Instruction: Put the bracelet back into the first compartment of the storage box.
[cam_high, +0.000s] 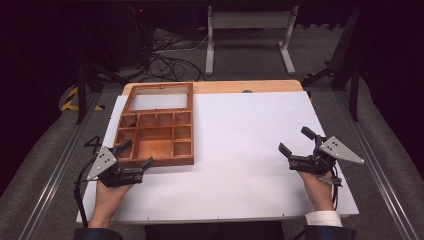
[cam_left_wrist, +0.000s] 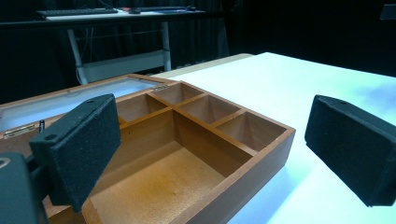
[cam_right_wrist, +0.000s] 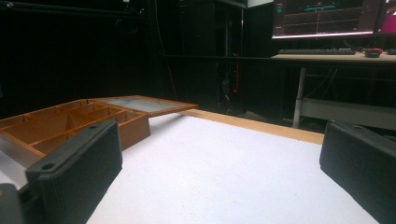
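Observation:
A brown wooden box (cam_high: 156, 137) with several empty compartments lies on the left of the white tabletop (cam_high: 240, 150). Its framed lid (cam_high: 159, 96) lies flat, open toward the back. My left gripper (cam_high: 137, 154) is open at the box's near left corner, one jaw over the box edge, the other just off the front wall. In the left gripper view the box (cam_left_wrist: 187, 154) lies between the wide-apart jaws of the left gripper (cam_left_wrist: 210, 135). My right gripper (cam_high: 295, 140) is open over bare table at the right, pointing left. The right gripper view has the box (cam_right_wrist: 70, 123) far beyond the right gripper (cam_right_wrist: 219, 172).
A wooden strip (cam_high: 250, 86) edges the table's back. Beyond it stand a white metal frame (cam_high: 250, 30) and a tangle of cables (cam_high: 165, 62) on the floor. A desk with a keyboard (cam_right_wrist: 317, 51) and a monitor (cam_right_wrist: 327, 16) stands farther off.

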